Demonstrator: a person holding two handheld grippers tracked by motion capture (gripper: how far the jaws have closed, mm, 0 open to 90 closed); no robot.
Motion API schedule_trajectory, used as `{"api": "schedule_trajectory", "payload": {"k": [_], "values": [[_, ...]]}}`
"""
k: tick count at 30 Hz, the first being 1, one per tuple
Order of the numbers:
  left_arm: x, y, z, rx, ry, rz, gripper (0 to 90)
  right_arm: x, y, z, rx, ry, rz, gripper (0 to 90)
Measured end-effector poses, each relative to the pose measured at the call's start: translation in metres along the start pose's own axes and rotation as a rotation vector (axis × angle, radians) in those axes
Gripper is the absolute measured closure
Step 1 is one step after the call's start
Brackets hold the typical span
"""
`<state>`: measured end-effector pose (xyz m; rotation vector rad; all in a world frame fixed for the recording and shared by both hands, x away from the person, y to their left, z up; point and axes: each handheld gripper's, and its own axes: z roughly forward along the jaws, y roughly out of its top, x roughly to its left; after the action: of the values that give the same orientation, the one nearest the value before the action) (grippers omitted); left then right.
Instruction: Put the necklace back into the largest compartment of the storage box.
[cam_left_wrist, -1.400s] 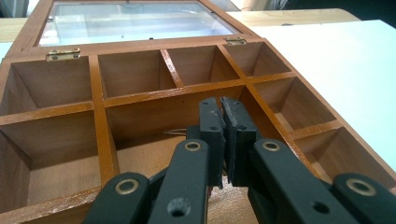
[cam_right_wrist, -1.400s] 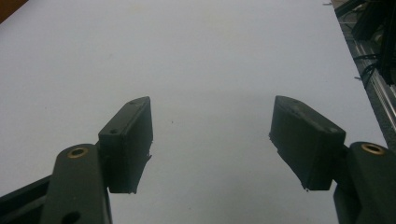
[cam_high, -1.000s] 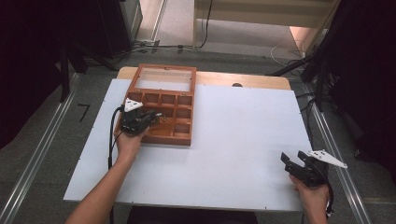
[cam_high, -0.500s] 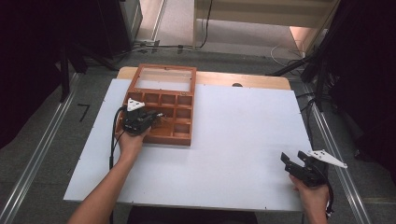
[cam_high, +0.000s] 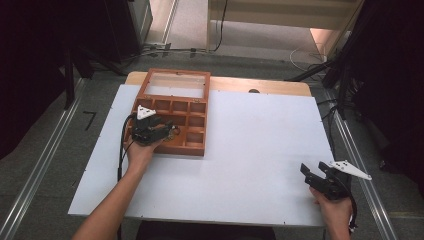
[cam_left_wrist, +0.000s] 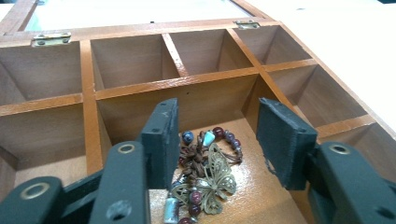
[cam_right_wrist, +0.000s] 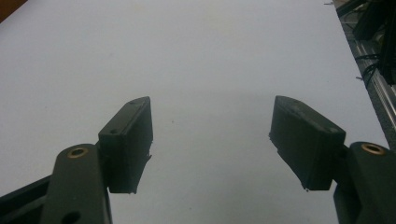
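Since the earlier frame, left gripper (cam_high: 167, 131) jaws have just been opening over the box (cam_high: 196, 145); both hands kept place. High view: left gripper sits over a lower-left compartment, right gripper (cam_high: 312, 172) at the near right desk (cam_high: 260, 140) corner, well apart from the box. Left gripper view: jaws apart, pads clear of the necklace (cam_left_wrist: 208, 175), which lies on the compartment floor between and just below them. Right gripper view: jaws (cam_right_wrist: 212, 144) apart over bare desk.
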<state>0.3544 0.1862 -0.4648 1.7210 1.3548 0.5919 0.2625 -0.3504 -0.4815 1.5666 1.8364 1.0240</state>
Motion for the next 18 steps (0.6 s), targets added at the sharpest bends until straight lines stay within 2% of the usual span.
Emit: {"api": "schedule_trajectory", "payload": {"k": [5, 10, 18], "values": [[-0.003, 0.000, -0.001, 0.011, -0.023, -0.004, 40.0, 0.000, 0.000, 0.000, 0.001, 0.000, -0.001, 28.0], [-0.005, 0.002, -0.006, -0.009, -0.021, -0.013, 32.4, 0.000, 0.000, 0.001, 0.001, 0.000, -0.001, 27.9], [-0.008, 0.003, -0.013, -0.022, -0.019, -0.014, 28.0, 0.000, 0.000, 0.000, 0.000, -0.002, 0.000, 28.0]]}}
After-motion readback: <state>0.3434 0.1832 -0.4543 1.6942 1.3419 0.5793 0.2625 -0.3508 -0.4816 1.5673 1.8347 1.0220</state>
